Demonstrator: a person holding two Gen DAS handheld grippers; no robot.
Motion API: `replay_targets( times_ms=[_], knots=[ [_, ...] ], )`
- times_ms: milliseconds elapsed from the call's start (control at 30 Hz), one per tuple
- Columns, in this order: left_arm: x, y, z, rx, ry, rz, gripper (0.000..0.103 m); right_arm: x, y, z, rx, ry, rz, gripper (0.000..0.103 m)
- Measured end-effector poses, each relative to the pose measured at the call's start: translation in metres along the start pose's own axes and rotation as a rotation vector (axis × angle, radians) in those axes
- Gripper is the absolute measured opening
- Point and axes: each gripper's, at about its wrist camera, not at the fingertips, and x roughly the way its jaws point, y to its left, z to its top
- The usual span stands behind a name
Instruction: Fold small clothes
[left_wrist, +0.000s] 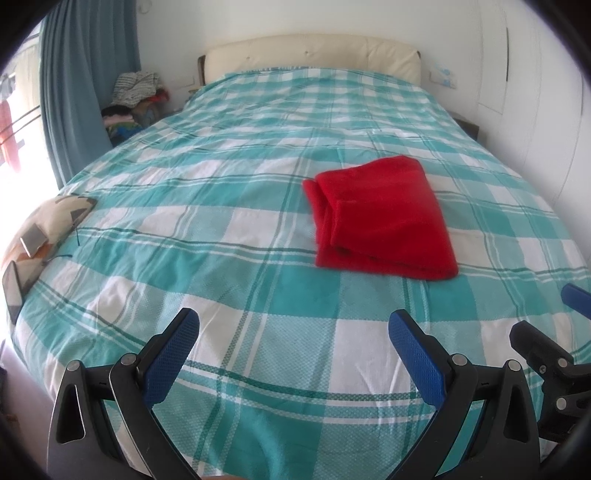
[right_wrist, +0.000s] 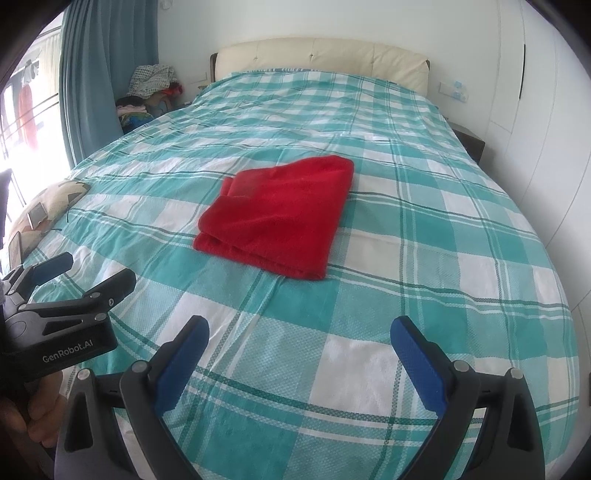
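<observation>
Red cloth (right_wrist: 275, 218) lies mid-bed (right_wrist: 424, 258), already folded into neat stack. Left gripper (left_wrist: 291, 345) and right gripper (right_wrist: 299, 350) both wide, empty, near. We judge task nearly done.

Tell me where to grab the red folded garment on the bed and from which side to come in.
Take the red garment at its near edge, where the stacked layers show as open lips, coming in low from the foot of the bed. Both the left gripper and right gripper are open and face that edge; the far edge looks like a closed fold.
</observation>
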Motion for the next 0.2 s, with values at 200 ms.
replay_targets(
  times_ms=[200],
  knots=[
    [0.0001,-0.0004,0.0001,0.015,-0.007,0.005,0.103,0.0002,-0.0003,0.0002,0.003,0.001,-0.001,0.098]
  ],
)
